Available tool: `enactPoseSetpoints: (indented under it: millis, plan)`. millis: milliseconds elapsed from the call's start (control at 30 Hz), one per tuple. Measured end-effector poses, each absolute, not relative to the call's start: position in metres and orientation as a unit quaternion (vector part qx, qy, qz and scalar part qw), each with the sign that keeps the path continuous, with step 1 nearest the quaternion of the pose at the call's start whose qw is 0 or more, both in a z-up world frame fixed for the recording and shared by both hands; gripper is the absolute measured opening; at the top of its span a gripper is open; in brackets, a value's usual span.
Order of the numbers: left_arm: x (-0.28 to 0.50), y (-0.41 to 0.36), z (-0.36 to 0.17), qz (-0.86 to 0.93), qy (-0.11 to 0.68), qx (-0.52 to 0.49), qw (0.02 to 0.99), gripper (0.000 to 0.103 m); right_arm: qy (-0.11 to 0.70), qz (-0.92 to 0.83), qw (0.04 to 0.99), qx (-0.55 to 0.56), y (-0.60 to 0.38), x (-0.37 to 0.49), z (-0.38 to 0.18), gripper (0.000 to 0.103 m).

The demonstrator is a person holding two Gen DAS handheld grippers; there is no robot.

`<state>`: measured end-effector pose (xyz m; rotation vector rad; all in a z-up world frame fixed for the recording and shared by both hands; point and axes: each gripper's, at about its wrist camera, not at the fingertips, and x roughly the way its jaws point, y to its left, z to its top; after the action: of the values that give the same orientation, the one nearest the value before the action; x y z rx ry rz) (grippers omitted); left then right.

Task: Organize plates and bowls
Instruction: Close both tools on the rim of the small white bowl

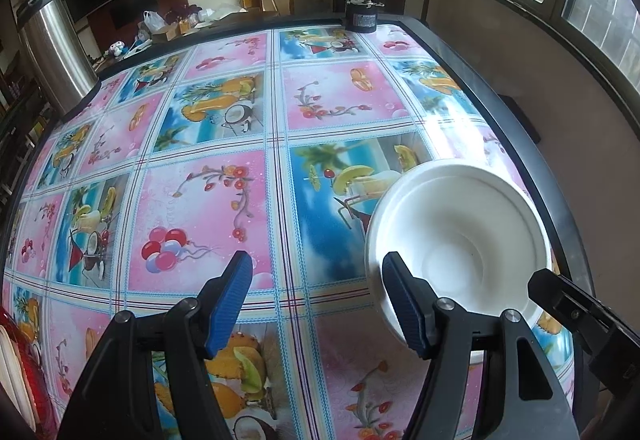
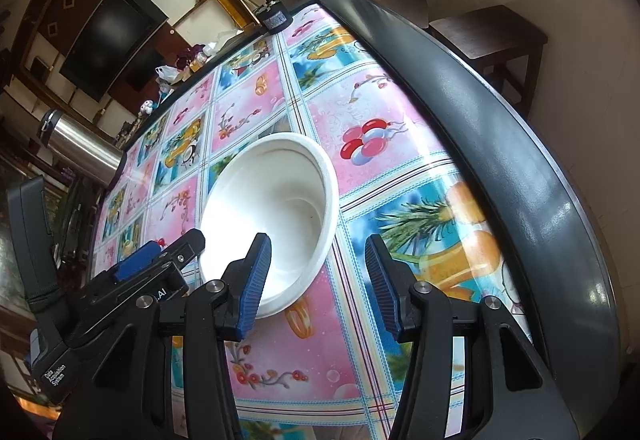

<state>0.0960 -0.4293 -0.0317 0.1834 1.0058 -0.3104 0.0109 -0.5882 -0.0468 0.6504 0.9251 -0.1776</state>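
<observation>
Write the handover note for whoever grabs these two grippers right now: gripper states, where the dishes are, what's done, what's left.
Left gripper: open, holding nothing, just left of the white bowl.
Right gripper: open, holding nothing, its left finger over the bowl's near rim.
The bowl sits upright on the patterned tablecloth, near the table's dark edge. It may be more than one nested; the pictures don't settle it.
A red item with white edges shows at the far left of the left wrist view, possibly a rack or stacked dishes; too cropped to tell.
Done: nothing I can confirm.
Left: grasp the bowl and put it where it belongs.

White bowl [image 1: 460, 232] [image 2: 272, 216] upright, empty, on the table's right edge
</observation>
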Motion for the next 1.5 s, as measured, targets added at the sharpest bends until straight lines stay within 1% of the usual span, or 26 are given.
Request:
enactPoseSetpoints:
  millis: [533, 700, 900, 1100, 1500]
  plan:
    - [0.104, -0.438, -0.045, -0.154, 0.498, 0.077, 0.850, 0.068, 0.446, -0.092, 0.834, 0.312, -0.595, 0.021, -0.057, 0.049]
    - [0.103, -0.446, -0.047, -0.159, 0.503, 0.083, 0.846, 0.068, 0.446, -0.086, 0.835, 0.312, -0.594, 0.025, -0.060, 0.049]
    - [0.102, -0.455, -0.049, -0.157, 0.503, 0.107, 0.843, 0.068, 0.431, -0.087, 0.850, 0.290, -0.594, 0.029, -0.047, 0.049]
    - [0.106, -0.459, -0.045, -0.161, 0.504, 0.107, 0.842, 0.068, 0.445, -0.087, 0.855, 0.254, -0.588, 0.039, -0.046, 0.049]
    - [0.099, -0.465, -0.053, -0.158, 0.508, 0.124, 0.838, 0.068, 0.438, -0.081, 0.854, 0.268, -0.597, 0.033, -0.049, 0.049]
